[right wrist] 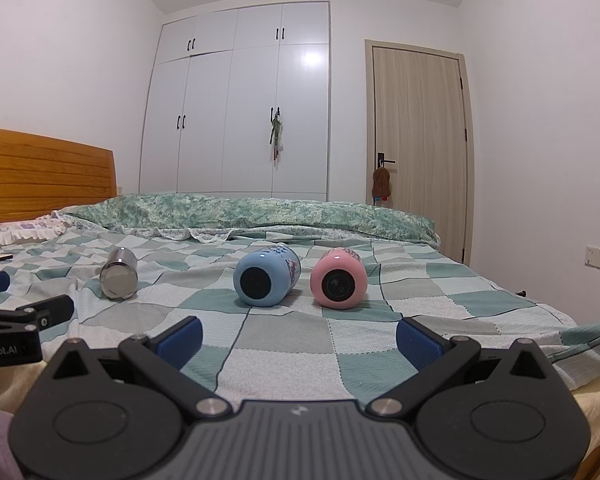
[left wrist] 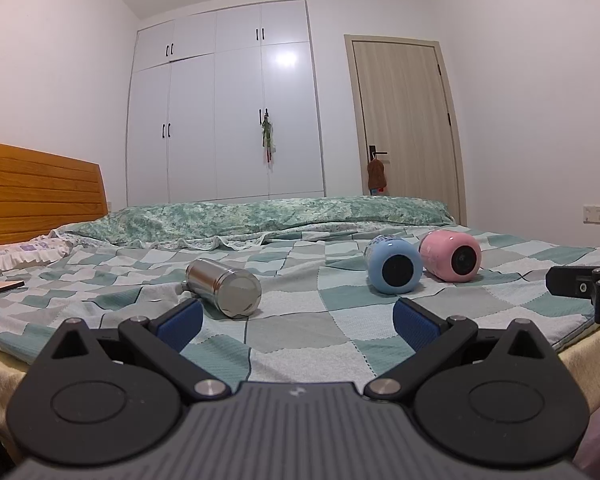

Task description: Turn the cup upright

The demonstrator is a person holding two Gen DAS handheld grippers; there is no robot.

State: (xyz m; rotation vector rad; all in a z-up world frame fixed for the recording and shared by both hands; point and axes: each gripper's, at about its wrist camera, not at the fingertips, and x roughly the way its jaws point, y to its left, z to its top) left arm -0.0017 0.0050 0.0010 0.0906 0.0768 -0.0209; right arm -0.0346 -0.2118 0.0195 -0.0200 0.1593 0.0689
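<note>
Three cups lie on their sides on the checked bedspread. A steel cup (left wrist: 225, 287) lies left, a blue cup (left wrist: 394, 265) in the middle, a pink cup (left wrist: 451, 255) right. In the right wrist view the steel cup (right wrist: 119, 273), blue cup (right wrist: 265, 277) and pink cup (right wrist: 339, 279) lie the same way, bases towards me. My left gripper (left wrist: 298, 322) is open and empty, near the bed's front edge, short of the steel cup. My right gripper (right wrist: 299, 338) is open and empty, short of the blue and pink cups.
The bed (right wrist: 480, 300) has a wooden headboard (left wrist: 36, 192) at left and a rolled green quilt (left wrist: 284, 214) at the back. A white wardrobe (left wrist: 224, 108) and a door (left wrist: 404, 116) stand behind. A flat book (left wrist: 0, 288) lies far left.
</note>
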